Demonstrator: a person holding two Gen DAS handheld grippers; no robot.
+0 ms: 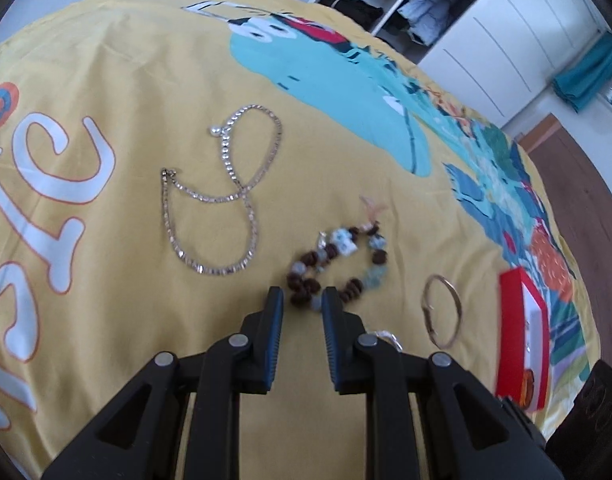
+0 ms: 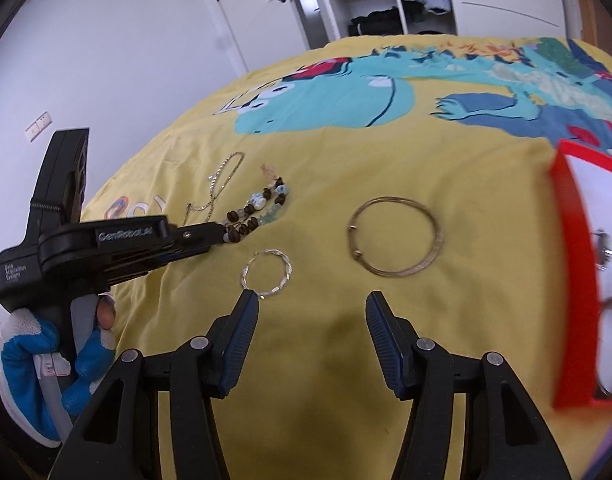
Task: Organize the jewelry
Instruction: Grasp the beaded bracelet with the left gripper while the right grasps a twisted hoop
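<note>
On the yellow bedspread (image 1: 154, 312) lie a silver chain necklace (image 1: 226, 196), a brown and pale-blue beaded bracelet (image 1: 338, 264) and a thin gold bangle (image 1: 442, 312). My left gripper (image 1: 303, 300) is narrowly open, and the bracelet's near beads sit between its tips without being pressed. From the right wrist, that left gripper (image 2: 220, 236) reaches the beaded bracelet (image 2: 258, 212). My right gripper (image 2: 313, 300) stands open and empty above the cloth. A twisted silver bracelet (image 2: 266, 276) lies just off its left fingertip (image 2: 248, 308), and the gold bangle (image 2: 396, 236) lies ahead.
A red box (image 2: 574, 280) with white lining holds some jewelry at the right, also seen as the red box (image 1: 522, 340). A gloved hand (image 2: 46, 344) holds the left gripper. A wardrobe with open shelves (image 2: 370, 0) stands behind the bed; wooden floor (image 1: 578, 184) lies past its edge.
</note>
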